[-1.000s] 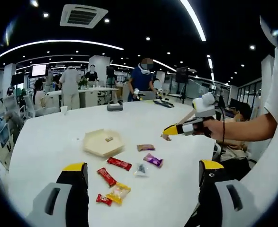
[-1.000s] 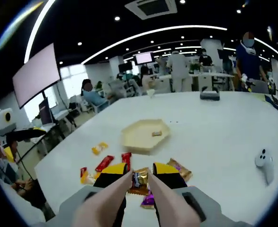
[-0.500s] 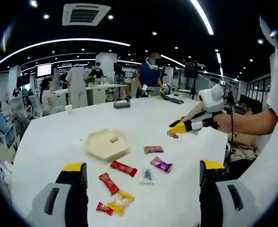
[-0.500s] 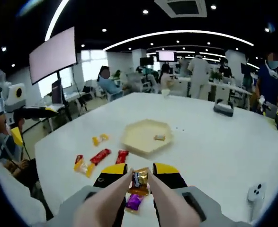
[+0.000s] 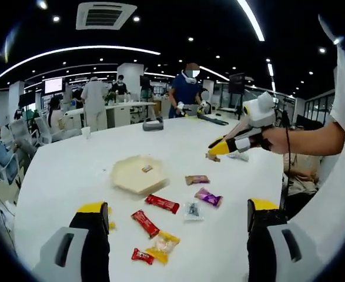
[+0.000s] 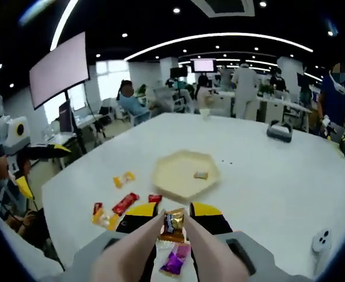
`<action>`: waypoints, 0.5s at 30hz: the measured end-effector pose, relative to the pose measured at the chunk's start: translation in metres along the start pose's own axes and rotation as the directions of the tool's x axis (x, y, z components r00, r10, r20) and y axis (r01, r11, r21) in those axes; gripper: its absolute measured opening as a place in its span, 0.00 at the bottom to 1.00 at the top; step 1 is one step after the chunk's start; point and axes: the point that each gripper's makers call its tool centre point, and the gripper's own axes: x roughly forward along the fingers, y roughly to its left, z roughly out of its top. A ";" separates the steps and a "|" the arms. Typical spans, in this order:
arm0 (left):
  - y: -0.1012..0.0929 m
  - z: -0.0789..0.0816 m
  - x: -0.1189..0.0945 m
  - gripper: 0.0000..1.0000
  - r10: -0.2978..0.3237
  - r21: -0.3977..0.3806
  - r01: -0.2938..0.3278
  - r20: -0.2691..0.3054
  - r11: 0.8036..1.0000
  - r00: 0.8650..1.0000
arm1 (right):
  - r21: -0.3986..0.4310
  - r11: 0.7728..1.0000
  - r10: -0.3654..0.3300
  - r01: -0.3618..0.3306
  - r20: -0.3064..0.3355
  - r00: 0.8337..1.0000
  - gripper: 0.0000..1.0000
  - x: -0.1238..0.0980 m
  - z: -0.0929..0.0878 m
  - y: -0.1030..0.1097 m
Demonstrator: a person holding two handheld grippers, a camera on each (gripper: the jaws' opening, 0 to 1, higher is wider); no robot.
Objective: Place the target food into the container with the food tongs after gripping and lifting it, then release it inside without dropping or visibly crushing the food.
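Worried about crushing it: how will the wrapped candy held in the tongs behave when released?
The wrapped candy, pinched between the tongs, looks small and probably light. Its crinkly wrapper likely flexes and may slip. It should land flat in the tray, not roll.

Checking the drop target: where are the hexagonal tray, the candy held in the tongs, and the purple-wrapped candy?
hexagonal tray (image 6: 173, 183): right gripper view, bare floor.
held candy (image 6: 173, 224): right gripper view, wrapper middle.
purple-wrapped candy (image 5: 208, 197): left gripper view, wrapper middle.

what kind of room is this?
Probably an open-plan office or lab: long white table, wall screen, ceiling strip lights, people at desks behind.
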 end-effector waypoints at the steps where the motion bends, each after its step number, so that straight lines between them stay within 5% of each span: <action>1: 0.004 -0.002 -0.002 0.99 0.000 0.008 0.000 -0.004 1.000 1.000 | -0.006 1.000 -0.016 0.016 -0.020 1.000 0.20 0.003 -0.001 0.001; 10: 0.018 -0.015 0.007 0.99 -0.104 0.012 0.104 -0.008 0.995 0.995 | 0.032 0.993 -0.110 0.109 0.018 0.994 0.20 0.002 0.018 0.012; 15: 0.006 -0.019 0.013 0.99 -0.187 0.019 0.188 -0.032 0.982 0.982 | 0.023 0.990 -0.140 0.140 0.017 0.990 0.20 0.000 0.018 0.018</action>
